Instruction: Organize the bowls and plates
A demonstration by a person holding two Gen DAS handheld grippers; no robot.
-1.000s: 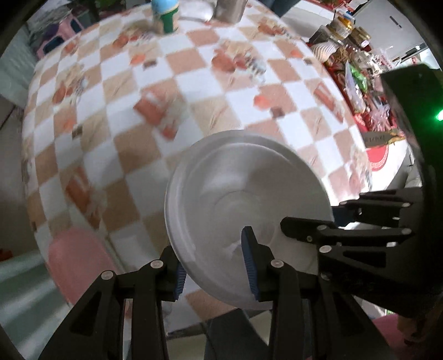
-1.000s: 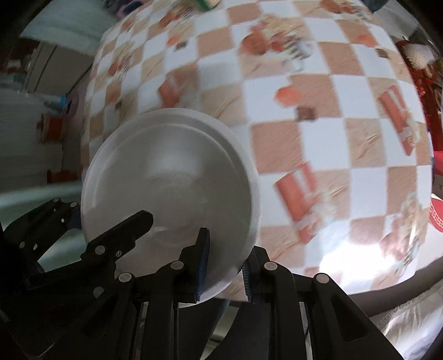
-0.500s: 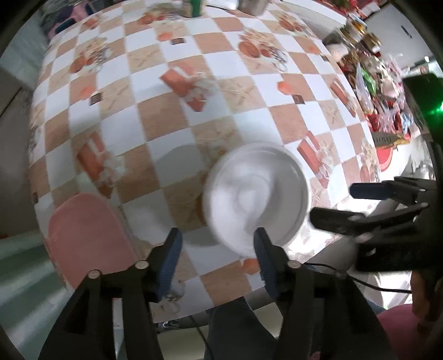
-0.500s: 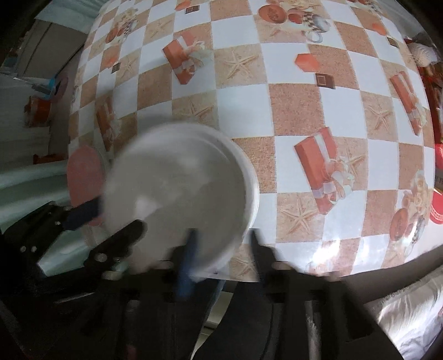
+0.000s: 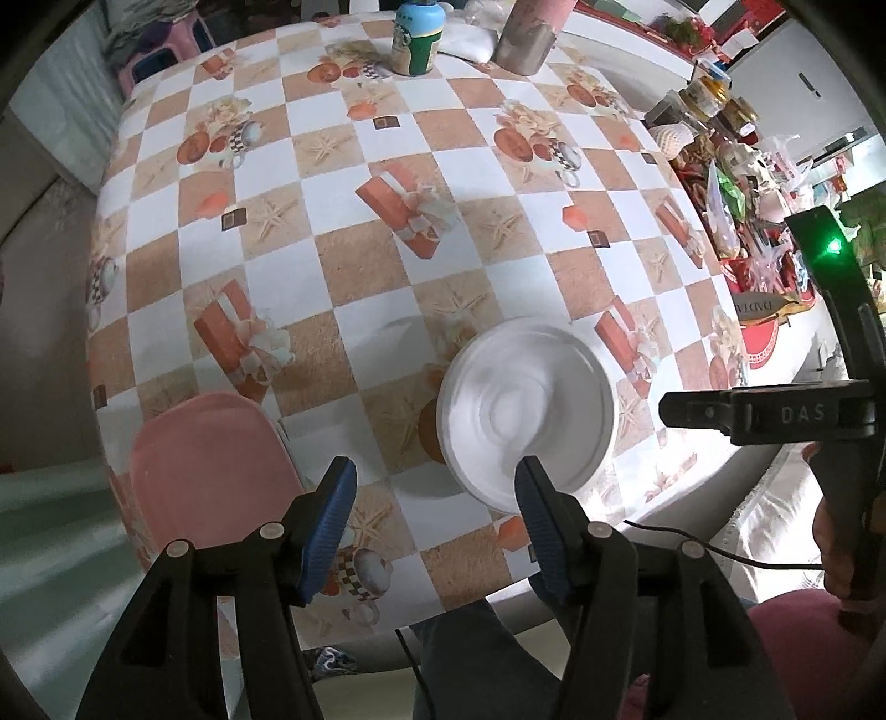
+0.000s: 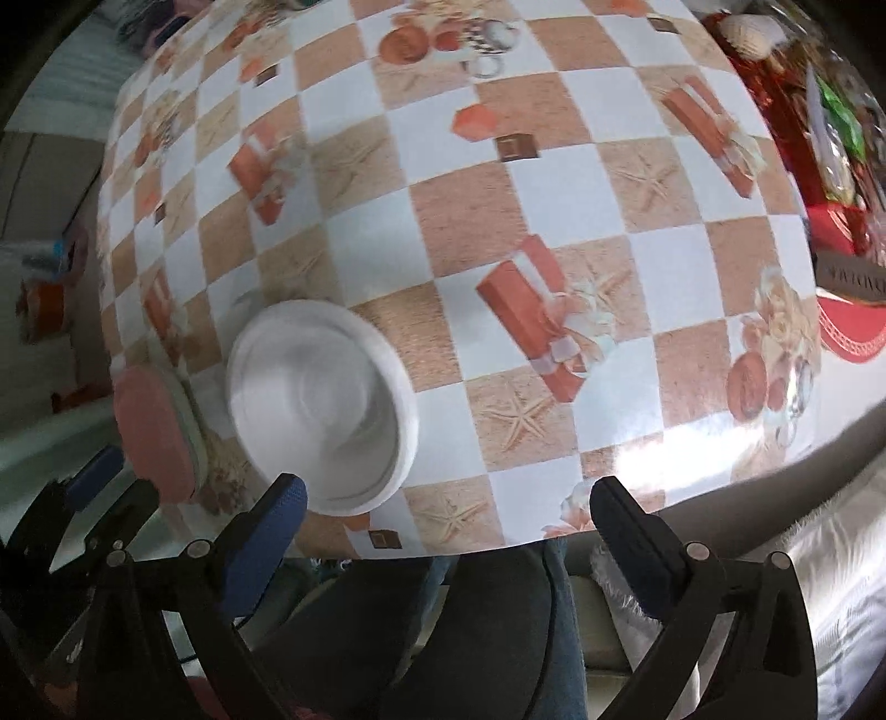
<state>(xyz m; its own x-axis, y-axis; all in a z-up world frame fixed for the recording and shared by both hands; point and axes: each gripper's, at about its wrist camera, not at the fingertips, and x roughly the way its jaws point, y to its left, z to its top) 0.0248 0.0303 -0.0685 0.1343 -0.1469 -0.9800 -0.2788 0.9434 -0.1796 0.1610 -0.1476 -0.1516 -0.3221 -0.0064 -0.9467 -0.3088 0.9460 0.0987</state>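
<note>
A stack of white bowls (image 5: 526,407) sits on the checked tablecloth near the table's front edge; it also shows in the right wrist view (image 6: 321,404). A pink plate (image 5: 210,471) lies to its left at the table's corner, seen too in the right wrist view (image 6: 152,432). My left gripper (image 5: 434,520) is open and empty, raised above the table just in front of the bowls. My right gripper (image 6: 446,531) is open and empty, raised above the front edge to the right of the bowls. The right gripper's body (image 5: 775,415) shows at the right of the left wrist view.
A green-and-white jar (image 5: 416,39) and a metal cup (image 5: 529,39) stand at the table's far edge. A cluttered shelf of packets and jars (image 5: 747,183) runs along the right side. A person's legs (image 6: 487,637) are below the front edge.
Both grippers have let go of the white bowl, opened wide and pulled up and back. The bowl now rests on the table.
</note>
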